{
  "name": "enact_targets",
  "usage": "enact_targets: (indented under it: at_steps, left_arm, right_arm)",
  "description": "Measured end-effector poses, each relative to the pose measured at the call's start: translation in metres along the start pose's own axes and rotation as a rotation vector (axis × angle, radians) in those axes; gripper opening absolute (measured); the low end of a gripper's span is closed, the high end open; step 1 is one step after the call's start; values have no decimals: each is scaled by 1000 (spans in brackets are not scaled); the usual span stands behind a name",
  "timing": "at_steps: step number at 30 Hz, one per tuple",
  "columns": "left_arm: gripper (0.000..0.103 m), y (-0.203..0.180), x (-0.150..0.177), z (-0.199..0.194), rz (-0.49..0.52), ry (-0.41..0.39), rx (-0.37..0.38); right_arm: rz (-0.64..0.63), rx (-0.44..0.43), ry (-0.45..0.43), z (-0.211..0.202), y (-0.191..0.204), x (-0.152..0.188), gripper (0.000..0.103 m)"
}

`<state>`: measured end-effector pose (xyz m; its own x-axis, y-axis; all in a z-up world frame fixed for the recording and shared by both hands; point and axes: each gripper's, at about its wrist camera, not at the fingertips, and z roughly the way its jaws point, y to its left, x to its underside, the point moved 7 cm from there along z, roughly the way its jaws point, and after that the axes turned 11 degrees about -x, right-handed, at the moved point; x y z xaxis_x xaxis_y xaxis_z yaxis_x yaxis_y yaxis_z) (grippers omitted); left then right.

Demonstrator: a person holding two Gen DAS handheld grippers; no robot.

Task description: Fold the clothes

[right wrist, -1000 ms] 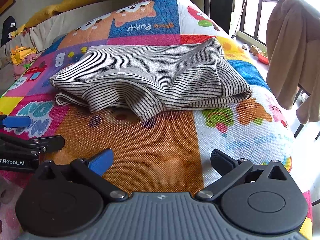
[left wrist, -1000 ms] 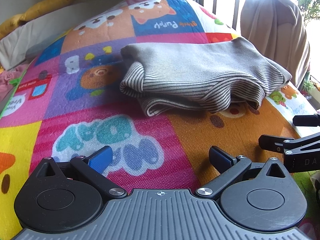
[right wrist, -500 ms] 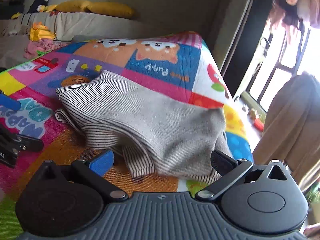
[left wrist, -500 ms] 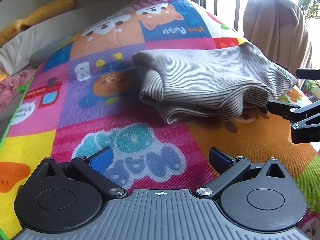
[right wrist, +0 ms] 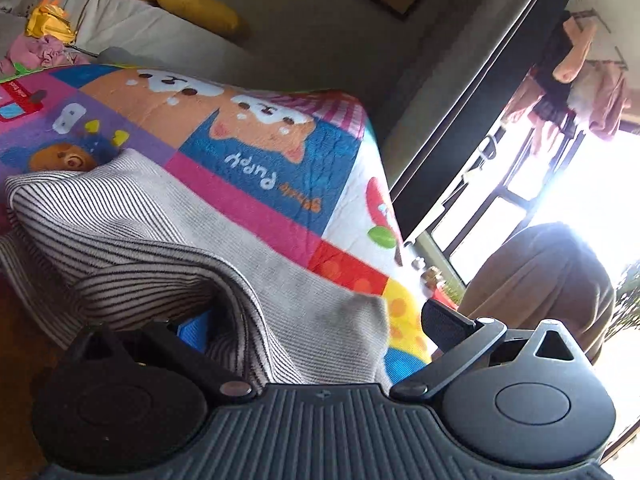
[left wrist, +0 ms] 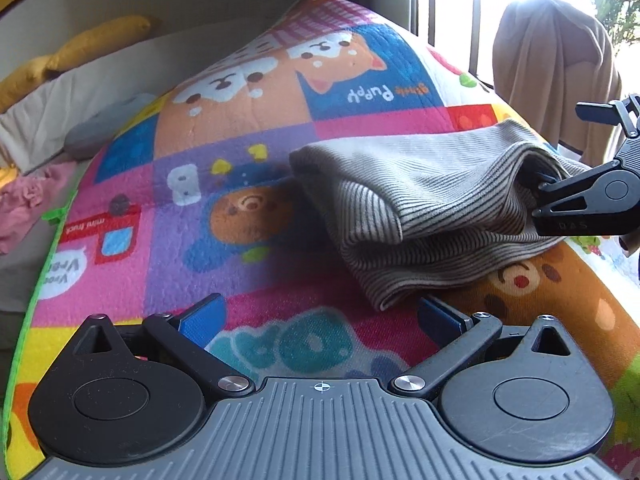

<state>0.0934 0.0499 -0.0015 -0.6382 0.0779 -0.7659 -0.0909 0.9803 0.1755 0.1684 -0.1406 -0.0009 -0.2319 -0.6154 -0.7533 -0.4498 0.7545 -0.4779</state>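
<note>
At far left of the left wrist view, a sofa (left wrist: 80,92) with a yellow cushion (left wrist: 96,40) runs behind the patchwork mat (left wrist: 168,216). Left gripper (left wrist: 320,316): jaws wide apart, empty, hovering low over the mat; the nearest hem of the striped top (left wrist: 420,208) lies just beyond its right finger (left wrist: 440,320), apart from it.

Centre: the top rests on the mat, already doubled into a loose bundle with stacked layers and a rounded fold at its left end.

Right: the right gripper (right wrist: 316,324) has entered the bundle's right end. Its jaws stand apart; the blue-padded finger (right wrist: 196,332) sits under an upper layer while the other finger (right wrist: 448,320) is clear of the cloth beside the edge. Nothing is clamped yet. A draped chair (right wrist: 540,280) stands past the mat by the window (right wrist: 560,200).

Step in hand, as judged: taking hold of the right end for a further fold. The next move calls for closing the right jaws on the chosen layers only, while the left gripper advances to grip or pin the near hem so the bundle does not slide.
</note>
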Motion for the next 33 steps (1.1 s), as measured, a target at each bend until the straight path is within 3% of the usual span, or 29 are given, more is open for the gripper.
enact_targets:
  at_steps: [5,10,16,23,27,31,33]
  left_arm:
    - [103,-3,-14,9,10,-47,62]
    - [103,-16,-27,16,107,-90,111]
    - [103,-24,-44,19,114,-138,82]
    - [103,-43,-70,41,64,-129,57]
    - [103,-44,-81,59,53,-113,13]
    - [103,-30,-91,71,-4,-109,-4]
    - [103,-25,-98,73,-27,-110,1]
  right_arm:
    - [34,-23,28,15,-11,-2,103]
    - [18,21,28,34,-19,-8,103]
    - [-19,231,-177,9,-42,-61,103]
    - [17,221,-219,1,-67,-104,103]
    - [54,101,-193,-2,-73,-103,103]
    - [113,-182,-156,-19,-61,-71,103]
    - [77,-295,-102,-20,-38,-50,103]
